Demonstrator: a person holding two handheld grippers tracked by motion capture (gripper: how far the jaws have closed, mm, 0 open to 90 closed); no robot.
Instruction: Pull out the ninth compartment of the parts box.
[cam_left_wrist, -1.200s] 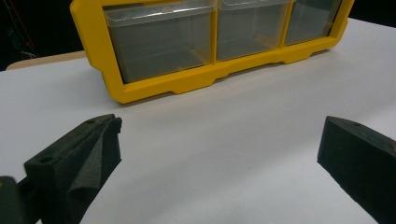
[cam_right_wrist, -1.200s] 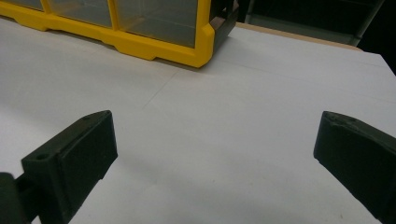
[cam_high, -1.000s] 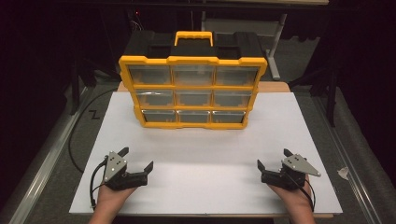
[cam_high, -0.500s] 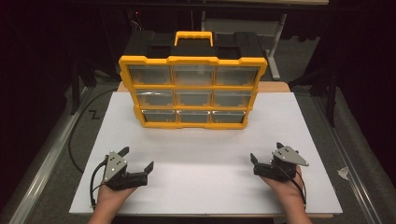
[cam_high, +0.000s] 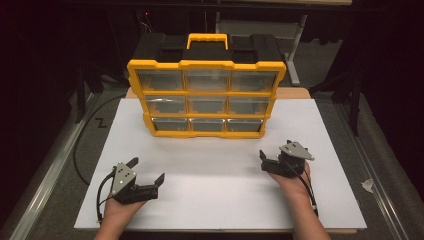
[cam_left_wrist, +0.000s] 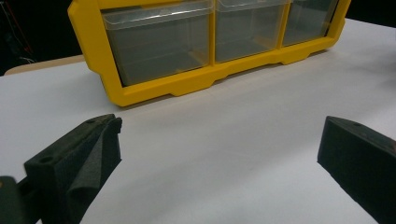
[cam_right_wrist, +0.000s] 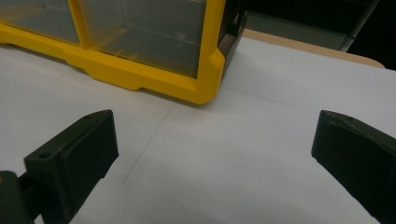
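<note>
A: Where's the organizer (cam_high: 206, 92) sitting?

B: It's standing upright at the far middle of the white sheet (cam_high: 220, 195) that's covering the table (cam_high: 295, 93), drawer fronts facing the person. Yellow frame, black body, yellow handle (cam_high: 207, 40) on top. Three rows of three clear drawers, all looking pushed in.

A: Left tongs (cam_high: 146, 172)?

B: They're sitting low over the sheet at the near left, held in the person's left hand (cam_high: 117, 210). Jaws are standing wide apart, gripping nothing. Well short of the organizer. The left gripper view is looking at the bottom-left drawer (cam_left_wrist: 159, 39), with bare sheet between the jaws.

A: Right tongs (cam_high: 267, 162)?

B: Near right of the sheet, in the right hand (cam_high: 292, 180), grey plate (cam_high: 296, 150) on top. They're sitting closer to the organizer than the left ones are, just off its lower right corner (cam_right_wrist: 208, 91), not touching it. In the right gripper view both jaws are spread wide, nothing between them but sheet, and the bottom-right drawer (cam_right_wrist: 149, 35) is showing just ahead.

A: Cables?

B: A black cable (cam_high: 102, 192) is trailing from the left tongs, another is running along the right forearm.

A: Anything in the drawers?

B: Can't tell, the plastic's too cloudy from here.
</note>
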